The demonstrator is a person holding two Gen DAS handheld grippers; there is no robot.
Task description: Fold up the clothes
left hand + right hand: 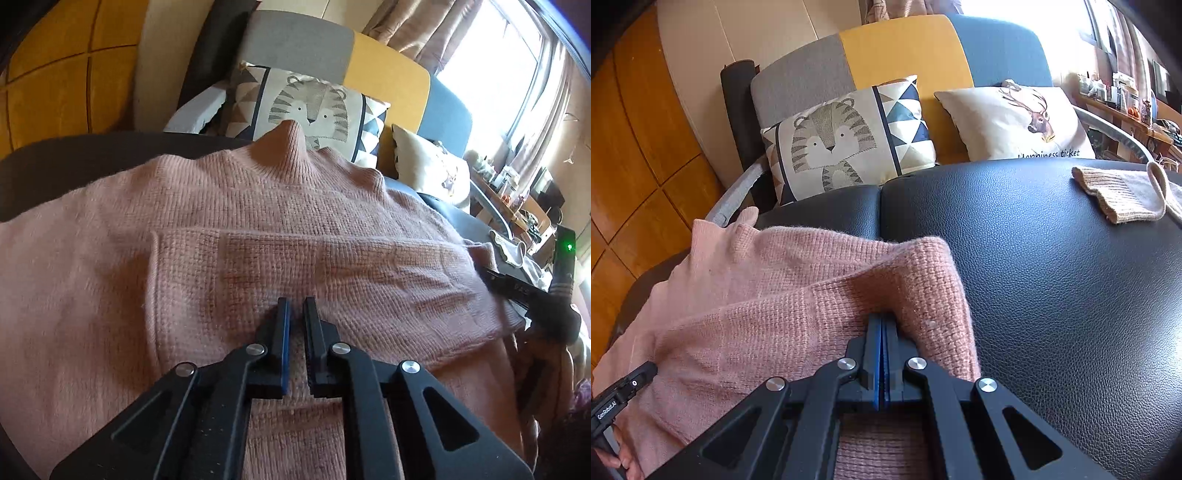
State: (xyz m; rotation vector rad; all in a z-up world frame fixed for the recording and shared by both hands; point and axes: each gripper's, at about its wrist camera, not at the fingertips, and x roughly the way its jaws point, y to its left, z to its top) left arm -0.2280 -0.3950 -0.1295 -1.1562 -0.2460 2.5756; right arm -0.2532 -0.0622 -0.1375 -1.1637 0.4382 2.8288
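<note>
Under both grippers, a pink knit sweater (258,221) lies spread over a black leather surface (1052,277). Its folded-over edge is pinched between the pressed-together jaws of the right gripper (882,325), the fabric bunching just ahead of the fingertips. With its fingers slightly parted and nothing between them, the left gripper (297,301) hovers over the folded panel. Well ahead and right of the right gripper lies a beige knit garment (1123,195); beyond stands a tiger cushion (842,140).

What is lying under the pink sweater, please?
The sweater lies on a black leather surface, bare to its right. Whatever sits beneath the knit itself is covered.
</note>
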